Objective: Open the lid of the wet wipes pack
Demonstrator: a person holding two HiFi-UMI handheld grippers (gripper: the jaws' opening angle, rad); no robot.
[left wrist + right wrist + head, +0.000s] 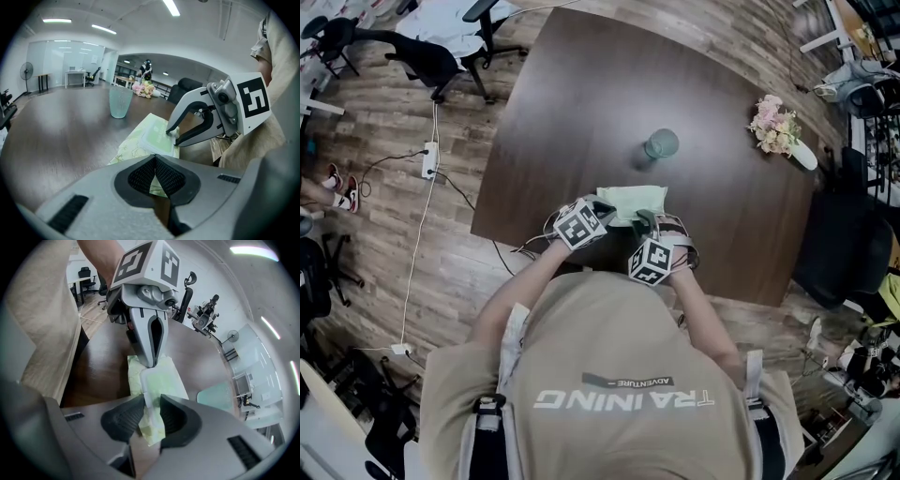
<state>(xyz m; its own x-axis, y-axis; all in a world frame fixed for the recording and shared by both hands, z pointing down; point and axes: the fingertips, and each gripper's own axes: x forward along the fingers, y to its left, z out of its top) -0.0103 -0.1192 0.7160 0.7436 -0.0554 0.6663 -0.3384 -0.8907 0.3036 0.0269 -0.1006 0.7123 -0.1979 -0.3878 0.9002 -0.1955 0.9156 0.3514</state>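
Clamping the left gripper shut on the crinkled end of the pale green, pillow-shaped soft-film wet wipes pack, lying flat near the front edge of the dark wood-grain desk, just below frame centre. Risking a loss of that slick film, or a tear in it, under a hard upward pull. Further right, holding the right gripper spread around the near edge of the stiff, rounded-rectangle plastic lid, not yet biting. Risking a pinch of wrapper instead of lid, and so a lift of the whole light pack.
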